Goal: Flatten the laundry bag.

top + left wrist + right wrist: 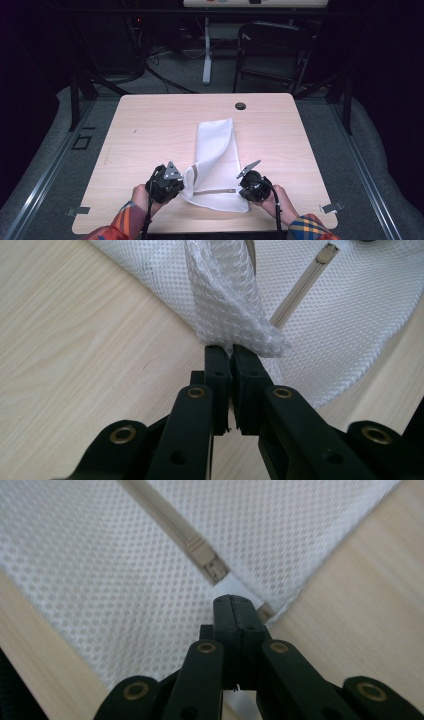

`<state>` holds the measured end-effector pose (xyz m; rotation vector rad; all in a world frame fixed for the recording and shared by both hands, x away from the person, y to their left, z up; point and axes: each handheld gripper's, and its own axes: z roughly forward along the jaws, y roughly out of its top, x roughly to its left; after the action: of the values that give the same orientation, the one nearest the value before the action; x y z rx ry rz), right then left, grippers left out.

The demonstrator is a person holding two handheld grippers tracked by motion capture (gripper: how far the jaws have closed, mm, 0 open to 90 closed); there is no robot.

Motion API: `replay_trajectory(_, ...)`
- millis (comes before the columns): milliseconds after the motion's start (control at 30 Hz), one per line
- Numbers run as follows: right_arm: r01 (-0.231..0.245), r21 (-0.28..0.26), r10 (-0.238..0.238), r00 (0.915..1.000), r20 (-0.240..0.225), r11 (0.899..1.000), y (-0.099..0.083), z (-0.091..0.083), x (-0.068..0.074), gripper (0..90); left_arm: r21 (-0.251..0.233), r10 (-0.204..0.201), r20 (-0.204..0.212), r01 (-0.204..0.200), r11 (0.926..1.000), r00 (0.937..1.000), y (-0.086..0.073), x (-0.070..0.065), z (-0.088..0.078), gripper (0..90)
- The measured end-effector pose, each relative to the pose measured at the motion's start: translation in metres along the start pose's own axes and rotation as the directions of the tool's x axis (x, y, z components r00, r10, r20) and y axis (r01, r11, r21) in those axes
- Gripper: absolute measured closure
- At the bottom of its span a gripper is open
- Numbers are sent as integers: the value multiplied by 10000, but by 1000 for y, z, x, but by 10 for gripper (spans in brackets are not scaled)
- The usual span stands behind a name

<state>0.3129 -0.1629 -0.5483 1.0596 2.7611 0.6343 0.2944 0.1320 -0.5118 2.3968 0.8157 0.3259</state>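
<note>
A white mesh bag (216, 145) lies on the wooden table (150, 125), its long side running away from me. A tan zipper (215, 191) crosses its near end. My left gripper (183, 183) is at the bag's near left corner. In the left gripper view, my left gripper (231, 351) is shut on a raised fold of the mesh (230, 305), with the zipper (300, 290) beyond. My right gripper (239, 190) is at the zipper's right end. In the right gripper view, my right gripper (234, 600) is shut on a white tab (235, 586) just past the zipper's slider (202, 555).
A dark cable hole (240, 106) sits near the table's far edge. Bare wood spreads to the left and right of the bag. A black folding chair (272, 50) and a desk leg (206, 50) stand beyond the table on the grey floor.
</note>
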Motion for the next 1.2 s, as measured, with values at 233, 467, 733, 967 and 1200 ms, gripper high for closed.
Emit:
replay_trajectory(233,648,-446,-618,9959,662,9969,14,12,-3,900,43,145,-56,-145,9999,9999,2,-4,3,864)
replay_trajectory(467,621,-136,-607,9944,864,9980,14,13,-5,900,66,161,-297,-159,9999,9994,0,1,1,867)
replay_trajectory(733,196,148,-211,9938,1092,9997,13,10,-7,900,129,138,-432,-132,9998,9990,0,3,0,868)
replay_trajectory(967,-26,60,20,9939,1101,10000,10,9,-9,900,259,200,-385,-190,9995,9991,-1,1,0,868)
replay_trajectory(1200,34,156,-52,9932,1164,9999,10,8,-12,900,480,196,-315,-181,9987,9993,-4,1,0,868)
